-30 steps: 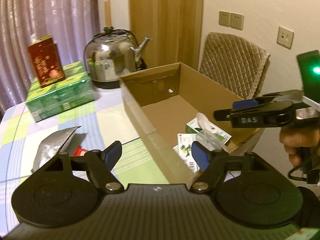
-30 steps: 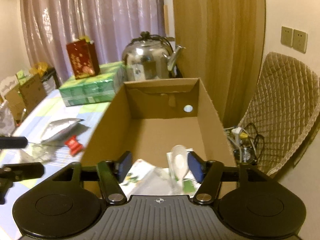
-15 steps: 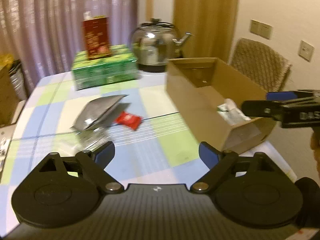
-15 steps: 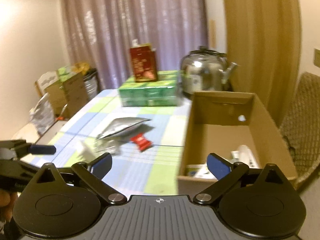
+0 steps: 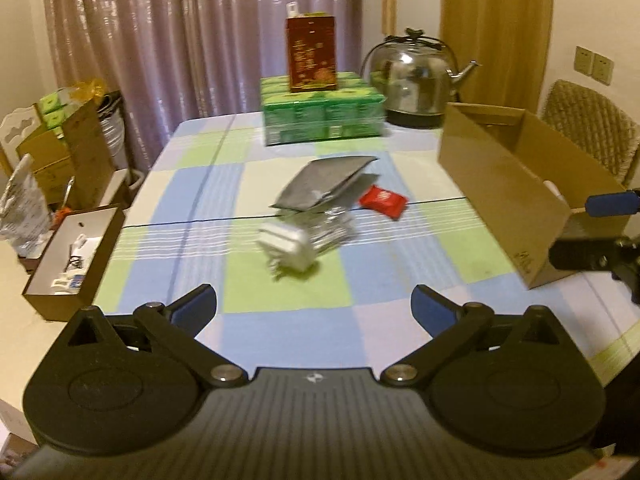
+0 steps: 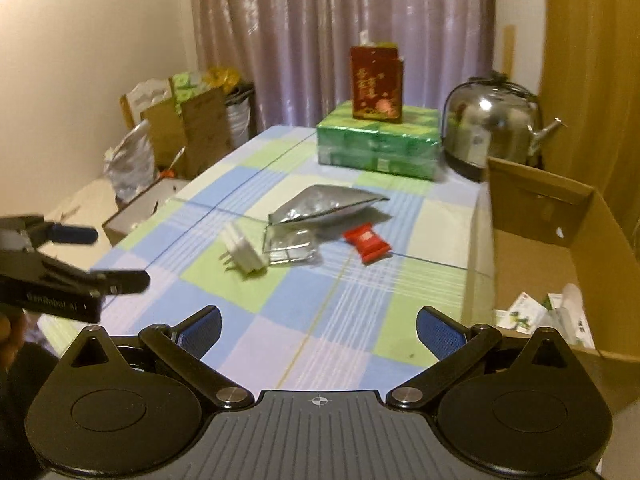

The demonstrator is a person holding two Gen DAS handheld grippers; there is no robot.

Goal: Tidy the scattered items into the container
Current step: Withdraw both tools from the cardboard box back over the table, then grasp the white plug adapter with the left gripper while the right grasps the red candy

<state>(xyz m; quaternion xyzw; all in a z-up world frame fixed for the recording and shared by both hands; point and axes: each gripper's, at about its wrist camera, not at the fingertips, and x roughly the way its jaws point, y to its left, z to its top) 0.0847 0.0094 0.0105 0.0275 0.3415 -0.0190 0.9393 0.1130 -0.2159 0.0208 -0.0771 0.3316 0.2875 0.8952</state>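
Blurred in the left wrist view: white plug (image 5: 287, 247) and clear wrapper (image 5: 334, 229), hard to read. Sharper from the right wrist: plug prongs at 9 o'clock, silver pouch (image 6: 320, 206) and red sachet (image 6: 366, 243) on the counter (image 6: 332, 300). Cardboard box (image 6: 560, 232) at 3 o'clock, contents visible only here. Left gripper (image 5: 313, 311) and right gripper (image 6: 318, 330): jaws spread wide, holding nothing.

Left hand-held gripper (image 5: 314, 306) is level, fingers spread wide and holding nothing. Right hand-held gripper (image 6: 318, 326) likewise gapes wide, empty, level beside it.
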